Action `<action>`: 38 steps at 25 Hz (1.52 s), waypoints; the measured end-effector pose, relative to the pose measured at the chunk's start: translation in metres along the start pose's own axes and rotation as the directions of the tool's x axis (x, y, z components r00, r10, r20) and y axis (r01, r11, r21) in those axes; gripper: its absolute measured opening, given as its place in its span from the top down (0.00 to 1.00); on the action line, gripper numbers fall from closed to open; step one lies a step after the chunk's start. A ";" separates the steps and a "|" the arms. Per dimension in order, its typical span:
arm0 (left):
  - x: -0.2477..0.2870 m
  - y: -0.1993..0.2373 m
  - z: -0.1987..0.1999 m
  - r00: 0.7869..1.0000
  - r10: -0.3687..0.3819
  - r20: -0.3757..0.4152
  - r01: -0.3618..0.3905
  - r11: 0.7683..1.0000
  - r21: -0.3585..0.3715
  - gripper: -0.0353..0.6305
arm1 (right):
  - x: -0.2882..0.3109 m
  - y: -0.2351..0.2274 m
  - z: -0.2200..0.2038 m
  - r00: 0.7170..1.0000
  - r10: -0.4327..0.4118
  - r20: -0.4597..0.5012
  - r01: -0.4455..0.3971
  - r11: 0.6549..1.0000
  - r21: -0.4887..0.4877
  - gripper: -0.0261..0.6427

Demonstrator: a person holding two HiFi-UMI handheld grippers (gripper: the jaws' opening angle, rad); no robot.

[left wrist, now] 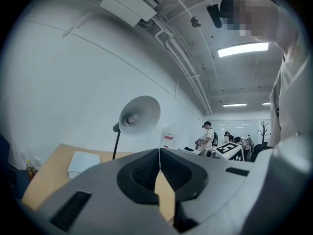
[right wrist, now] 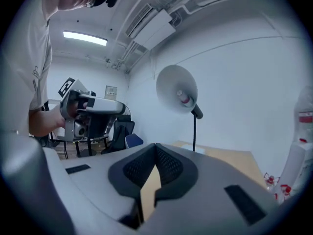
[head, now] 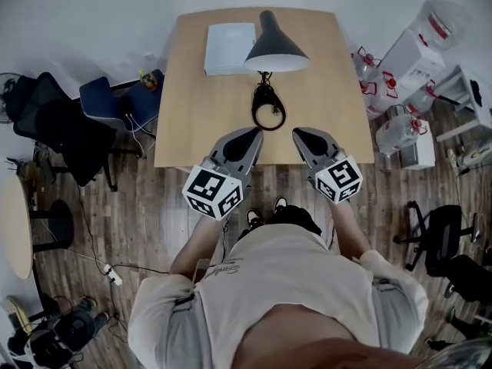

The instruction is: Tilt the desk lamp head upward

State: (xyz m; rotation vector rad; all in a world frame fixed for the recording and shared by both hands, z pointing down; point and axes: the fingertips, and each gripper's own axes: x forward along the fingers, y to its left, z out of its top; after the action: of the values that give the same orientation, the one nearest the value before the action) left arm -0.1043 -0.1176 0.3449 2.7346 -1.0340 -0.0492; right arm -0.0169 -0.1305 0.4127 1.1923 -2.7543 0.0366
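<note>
Approach looks to be the step in hand, with nothing touched yet; the dark cone-shaded desk lamp stands at the far middle of the light wooden table, its shade opening down and toward the table's near side; a flat white box lies on the table just left of the lamp, a coiled black cable just nearer; the grey left gripper and grey right gripper hover side by side over the table's near edge, each with jaws closed tip to tip on nothing; next, I judge, one must open, reach across the table to the shade rim and raise it, the other perhaps steadying the stem.
</note>
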 end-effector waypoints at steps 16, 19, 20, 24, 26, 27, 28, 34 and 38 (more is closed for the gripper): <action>0.000 -0.013 0.003 0.997 0.082 0.008 -0.081 0.993 -0.082 0.92 | -0.023 0.004 0.049 0.990 0.090 0.109 -0.085 0.995 -0.044 0.97; 0.002 -0.011 -0.002 0.995 0.104 -0.001 -0.104 0.994 -0.045 0.92 | -0.025 0.006 0.049 0.990 0.096 0.104 -0.091 0.995 -0.048 0.97; 0.001 -0.011 -0.003 0.993 0.115 0.000 -0.115 0.993 -0.030 0.92 | -0.027 0.006 0.048 0.990 0.096 0.099 -0.092 0.994 -0.052 0.97; -0.006 -0.006 -0.003 0.987 0.158 0.001 -0.158 0.987 0.003 0.92 | -0.027 0.010 0.053 0.991 0.104 0.089 -0.098 0.993 -0.072 0.97; -0.008 -0.002 0.000 0.986 0.168 -0.001 -0.168 0.985 0.034 0.92 | -0.024 0.011 0.058 0.990 0.105 0.094 -0.098 0.992 -0.078 0.97; -0.008 -0.001 0.002 0.986 0.169 0.002 -0.169 0.985 0.043 0.92 | -0.023 0.011 0.060 0.990 0.103 0.099 -0.095 0.992 -0.079 0.97; -0.008 -0.001 0.004 0.985 0.170 0.006 -0.170 0.984 0.046 0.92 | -0.023 0.011 0.061 0.990 0.101 0.102 -0.093 0.993 -0.078 0.97; -0.006 -0.011 0.003 0.988 0.150 0.024 -0.151 0.988 0.032 0.92 | -0.034 0.007 0.056 0.993 0.080 0.091 -0.071 0.993 -0.095 0.97; -0.006 -0.011 0.005 0.990 0.138 0.034 -0.138 0.990 -0.007 0.92 | -0.034 0.004 0.057 0.994 0.067 0.084 -0.060 0.995 -0.080 0.97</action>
State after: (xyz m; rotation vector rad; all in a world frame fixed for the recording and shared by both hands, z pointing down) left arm -0.1026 -0.1066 0.3376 2.6593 -1.2285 -0.0761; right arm -0.0033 -0.1079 0.3514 1.1122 -2.8391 -0.1163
